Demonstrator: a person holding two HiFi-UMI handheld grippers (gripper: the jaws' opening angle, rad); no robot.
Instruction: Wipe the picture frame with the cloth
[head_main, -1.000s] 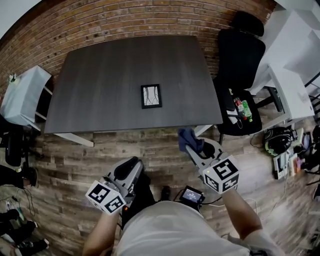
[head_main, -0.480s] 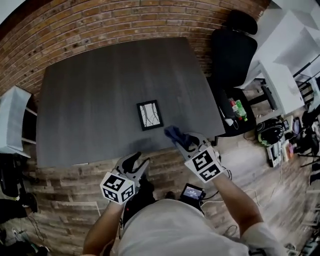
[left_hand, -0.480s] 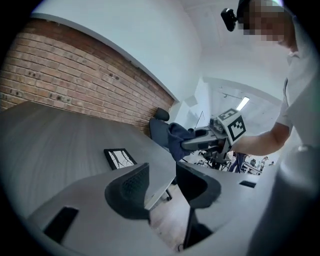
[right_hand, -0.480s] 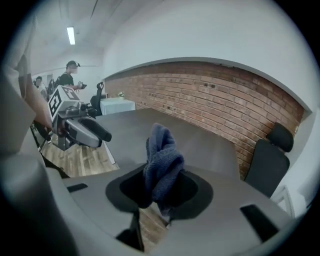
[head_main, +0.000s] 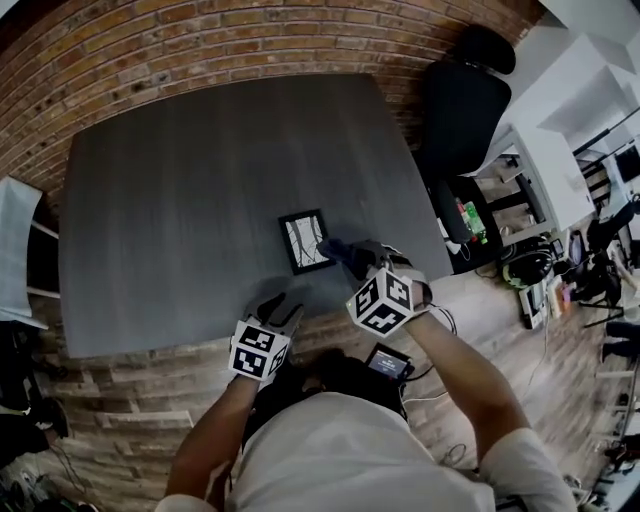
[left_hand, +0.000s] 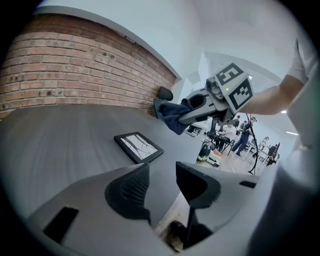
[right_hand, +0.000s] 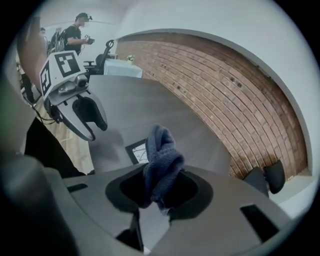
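Note:
A small black picture frame (head_main: 305, 240) with a pale cracked-line picture lies flat on the dark grey table (head_main: 180, 190), near its front edge. It also shows in the left gripper view (left_hand: 138, 147) and, partly behind the cloth, in the right gripper view (right_hand: 136, 150). My right gripper (head_main: 345, 252) is shut on a dark blue cloth (right_hand: 161, 160), which hangs just right of the frame, above the table. Over the table's front edge, left of and nearer than the frame, my left gripper (head_main: 283, 305) is open with nothing between its fingers (left_hand: 131, 187).
A brick wall (head_main: 200, 50) runs behind the table. A black office chair (head_main: 465, 110) stands at the table's right side, with white desks and floor clutter (head_main: 545, 270) beyond. A white cabinet (head_main: 15, 240) is at the left. People stand far off in the room.
Both grippers have come forward and down from over the floor to the table's front edge. The cloth now hangs beside the frame. The left gripper's jaws have spread apart.

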